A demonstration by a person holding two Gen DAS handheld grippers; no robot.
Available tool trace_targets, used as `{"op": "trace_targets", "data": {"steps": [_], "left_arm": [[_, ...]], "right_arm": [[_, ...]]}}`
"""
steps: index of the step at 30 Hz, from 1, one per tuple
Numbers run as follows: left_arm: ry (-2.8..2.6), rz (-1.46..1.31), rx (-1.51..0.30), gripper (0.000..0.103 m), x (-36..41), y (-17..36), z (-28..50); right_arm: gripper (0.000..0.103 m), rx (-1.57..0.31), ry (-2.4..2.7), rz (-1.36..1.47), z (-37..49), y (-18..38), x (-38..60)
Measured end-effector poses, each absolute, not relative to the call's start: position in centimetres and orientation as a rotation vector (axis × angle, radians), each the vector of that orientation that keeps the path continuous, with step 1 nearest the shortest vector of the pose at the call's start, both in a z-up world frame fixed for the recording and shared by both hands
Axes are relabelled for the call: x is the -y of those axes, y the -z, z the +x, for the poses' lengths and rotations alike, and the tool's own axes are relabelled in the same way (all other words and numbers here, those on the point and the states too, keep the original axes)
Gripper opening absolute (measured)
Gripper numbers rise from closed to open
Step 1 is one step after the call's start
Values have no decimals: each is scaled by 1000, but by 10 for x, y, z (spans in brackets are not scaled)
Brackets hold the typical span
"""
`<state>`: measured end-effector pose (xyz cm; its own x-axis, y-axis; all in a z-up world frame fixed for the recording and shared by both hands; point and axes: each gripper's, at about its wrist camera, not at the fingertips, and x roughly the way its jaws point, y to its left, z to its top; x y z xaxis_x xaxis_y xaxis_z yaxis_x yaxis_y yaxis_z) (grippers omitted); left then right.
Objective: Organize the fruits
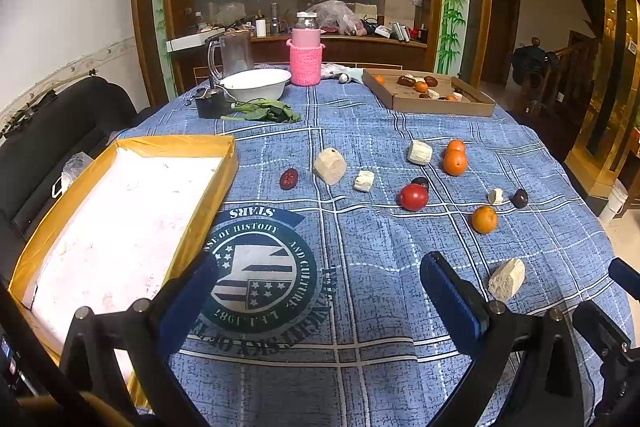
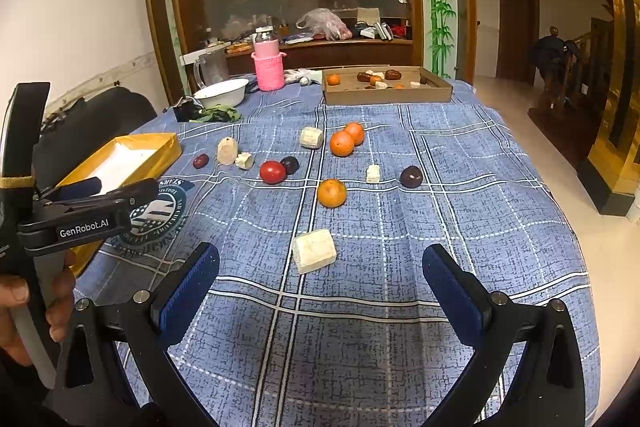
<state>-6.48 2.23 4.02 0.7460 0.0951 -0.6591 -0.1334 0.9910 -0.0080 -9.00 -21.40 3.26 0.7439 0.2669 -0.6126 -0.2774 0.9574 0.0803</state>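
Your left hand-held gripper [image 1: 320,303] hangs low over the bench [image 1: 360,367], jaws wide, holding nothing. Your right hand-held gripper [image 2: 320,291] does the same, wide and empty.

Stock on the blue checked cloth [image 2: 440,227], loose:
- three oranges: a touching pair [image 2: 347,139] toward the far side, one single orange [image 2: 331,192] nearer.
- one red tomato [image 2: 272,171] with a dark fruit [image 2: 289,165] touching it behind.
- a second dark fruit [image 2: 411,176] well to the right; a small red date [image 2: 201,161] near the yellow tray.
- several pale chunks, the nearest pale chunk [image 2: 314,251] lying just ahead of the right jaws.

Containers: yellow tray [image 1: 192,143], white-lined, empty; cardboard tray [image 2: 388,95] at the far edge, already holding some oranges, dark fruits and pale pieces.

Progress, as judged: early; most of the fruit is still unsorted.

Writing: "GenRobot.AI" on the left device; cloth emblem [image 1: 260,267] reads "STARS", "OF HISTORY", "AND CULTURE", "1861", upside down.
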Motion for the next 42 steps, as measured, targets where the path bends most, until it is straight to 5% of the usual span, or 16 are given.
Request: {"op": "trace_targets", "data": {"steps": [23,28,34,35,42], "left_arm": [[-144,-92,-729,103,-41,-29,-65],[-151,-87,-751,102,-46,-22,-59],[-104,-69,-792,99,-37,-14,-38],[-91,-65,-797,99,-33,-14,-33],[6,11,-851,89,15,-5,18]], "right_arm": [[103,-736,-337,-6,-75,-18,209],[86,-835,-348,-5,-44,0,198],[50,-966,-349,-16,-9,24,189],[37,-978,-345,-28,-6,28,187],[33,-953,-350,40,-12,23,214]]}}
